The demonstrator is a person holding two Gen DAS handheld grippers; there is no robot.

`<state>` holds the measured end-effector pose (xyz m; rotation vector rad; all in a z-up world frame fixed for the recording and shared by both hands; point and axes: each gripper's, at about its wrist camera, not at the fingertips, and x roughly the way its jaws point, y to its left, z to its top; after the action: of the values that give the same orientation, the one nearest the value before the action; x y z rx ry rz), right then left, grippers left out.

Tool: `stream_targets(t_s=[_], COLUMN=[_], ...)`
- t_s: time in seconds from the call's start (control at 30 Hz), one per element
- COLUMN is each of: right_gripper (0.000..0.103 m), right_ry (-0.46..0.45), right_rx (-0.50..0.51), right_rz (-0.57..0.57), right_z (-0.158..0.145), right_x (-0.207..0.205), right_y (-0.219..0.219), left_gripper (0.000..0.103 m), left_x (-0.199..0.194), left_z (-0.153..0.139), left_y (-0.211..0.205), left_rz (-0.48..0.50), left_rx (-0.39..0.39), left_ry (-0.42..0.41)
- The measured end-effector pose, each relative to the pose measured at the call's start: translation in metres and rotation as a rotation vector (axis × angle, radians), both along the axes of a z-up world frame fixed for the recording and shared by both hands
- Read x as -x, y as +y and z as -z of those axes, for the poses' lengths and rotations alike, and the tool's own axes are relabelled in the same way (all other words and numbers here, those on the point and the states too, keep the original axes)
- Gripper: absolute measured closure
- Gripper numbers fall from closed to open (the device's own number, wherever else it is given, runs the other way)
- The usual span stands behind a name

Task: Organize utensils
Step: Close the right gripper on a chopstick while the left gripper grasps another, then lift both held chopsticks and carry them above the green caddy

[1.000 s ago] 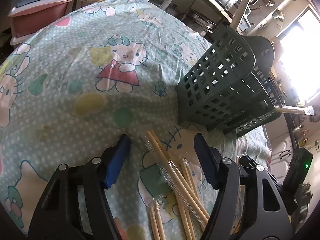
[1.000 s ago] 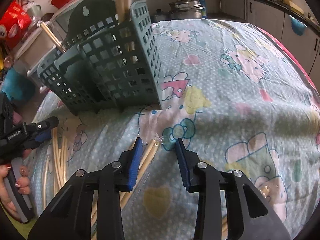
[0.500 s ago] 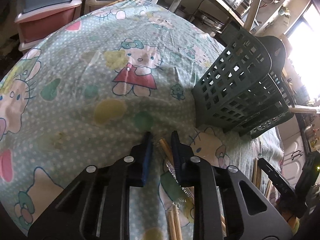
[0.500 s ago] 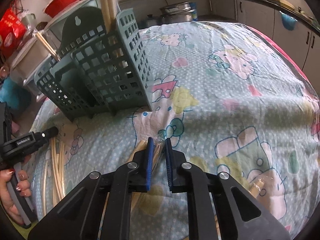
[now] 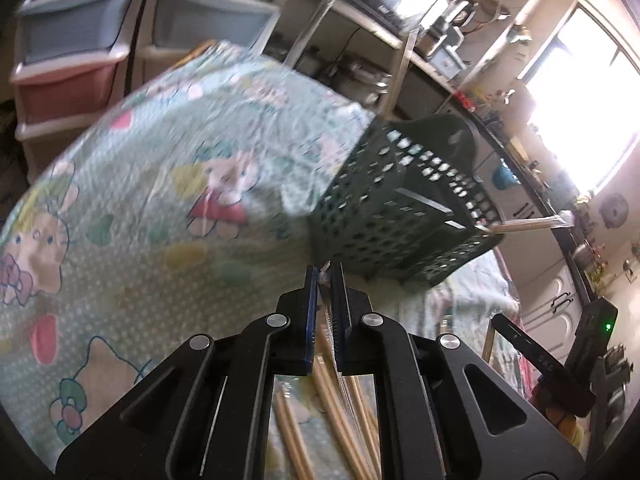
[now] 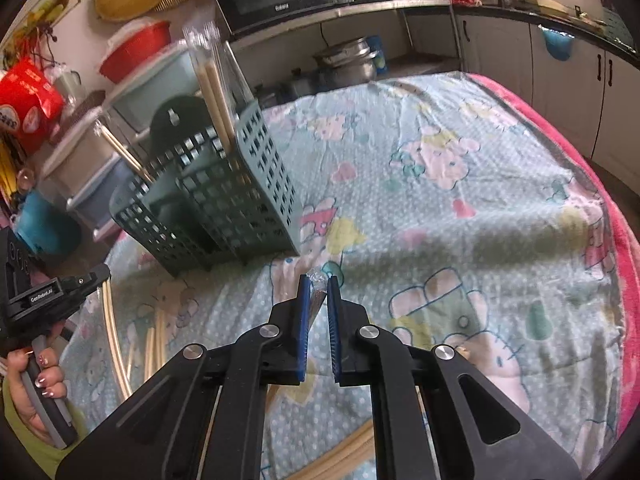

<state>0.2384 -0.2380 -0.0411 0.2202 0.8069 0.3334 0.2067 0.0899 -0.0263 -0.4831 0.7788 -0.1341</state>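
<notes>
- Wrapped chopsticks [image 5: 325, 312] pinched at the tip by our left gripper [image 5: 325, 280]; another pair [image 6: 316, 300] sits between the closing pads of the right gripper [image 6: 317, 284].
- Both near the caddy [image 6: 224, 200].
- Advice: lift clear of the cloth [image 6: 460, 208], tip upright, feed into a free compartment.

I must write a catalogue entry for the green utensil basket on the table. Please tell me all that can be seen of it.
The green utensil basket looks like moulded plastic, with walls of square holes and short feet. It has several compartments and a rounded back plate with a hanging hole. It stands upright on the cartoon-print tablecloth. Wrapped wooden chopsticks rise from one compartment, and another pair leans out at its side. No gripper touches it.
</notes>
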Motion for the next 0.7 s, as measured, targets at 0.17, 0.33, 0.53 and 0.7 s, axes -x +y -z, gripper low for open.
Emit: stream_targets(t_s=[0.17,0.33,0.53,0.7], right_gripper=[0.095,0.096,0.097,0.097], right_ry=[-0.053,-0.11,-0.167,-0.218], right_rx=[-0.02,-0.054,-0.078,-0.083], right_rz=[0.01,0.0,-0.016,-0.03], right_z=[-0.018,-0.035,-0.054,-0.071], right_x=[0.014,0.025,0.035,0.04], right_y=[-0.005,-0.009,-0.008,-0.004], left_gripper=[0.1,0.1,0.1,0.101], left_x=[0.008,0.011,0.013,0.012], left_z=[-0.022,-0.041,-0.058,-0.072], left_y=[-0.015,-0.027,-0.042,-0.052], left_rz=[0.032,0.062,0.104,0.125], left_rx=[-0.031,-0.048,-0.061,-0.068], left_ry=[-0.065,-0.117,-0.163,-0.199])
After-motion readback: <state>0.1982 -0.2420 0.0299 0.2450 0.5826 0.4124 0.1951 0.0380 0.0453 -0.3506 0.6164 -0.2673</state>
